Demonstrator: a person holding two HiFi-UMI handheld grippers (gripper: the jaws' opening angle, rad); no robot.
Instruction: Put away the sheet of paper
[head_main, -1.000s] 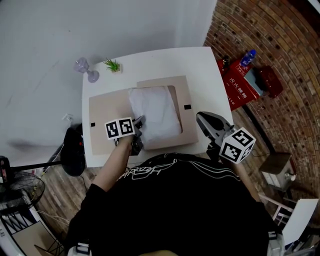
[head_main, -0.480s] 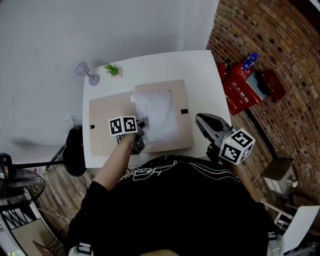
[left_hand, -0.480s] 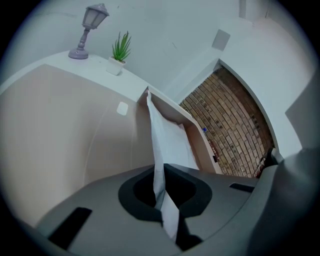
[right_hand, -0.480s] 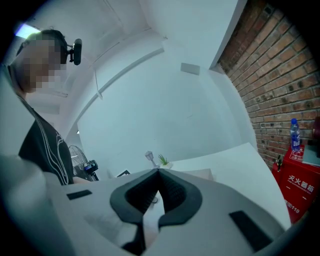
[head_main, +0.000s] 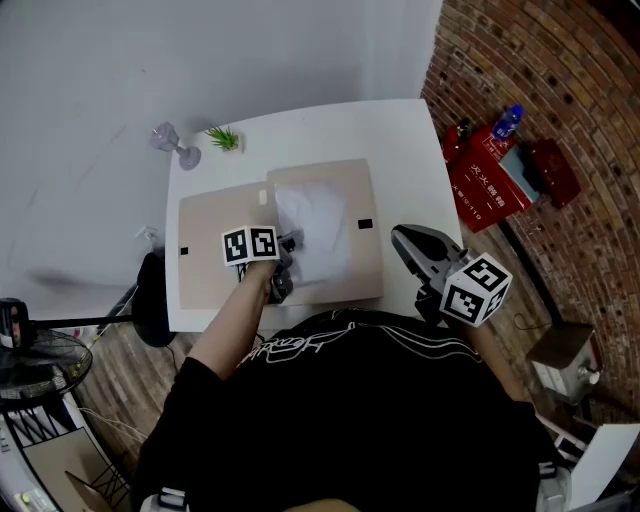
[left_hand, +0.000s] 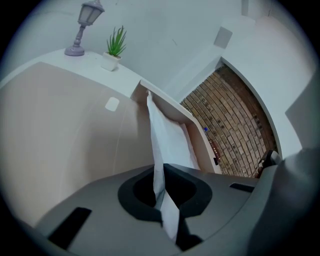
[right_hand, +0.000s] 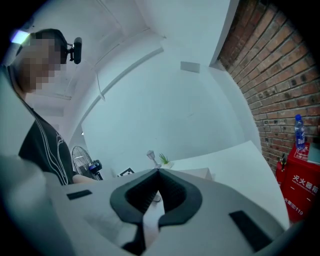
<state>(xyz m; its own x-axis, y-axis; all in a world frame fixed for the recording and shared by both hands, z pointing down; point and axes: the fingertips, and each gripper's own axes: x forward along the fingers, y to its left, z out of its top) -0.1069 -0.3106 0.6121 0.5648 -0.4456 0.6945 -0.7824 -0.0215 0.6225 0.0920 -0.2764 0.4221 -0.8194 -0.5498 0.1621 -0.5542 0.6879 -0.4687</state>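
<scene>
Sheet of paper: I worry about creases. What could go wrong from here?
The left tongs pinch the sheet of paper by one edge only, so it may crease or tear. The folder lies loose on the table and the right tongs, shut, are off it, so it could slide.

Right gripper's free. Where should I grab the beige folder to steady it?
Probably the bare right edge of the folder, coming in from the right side of the table: it lies flat, and that strip is clear of the paper and the left gripper.
</scene>
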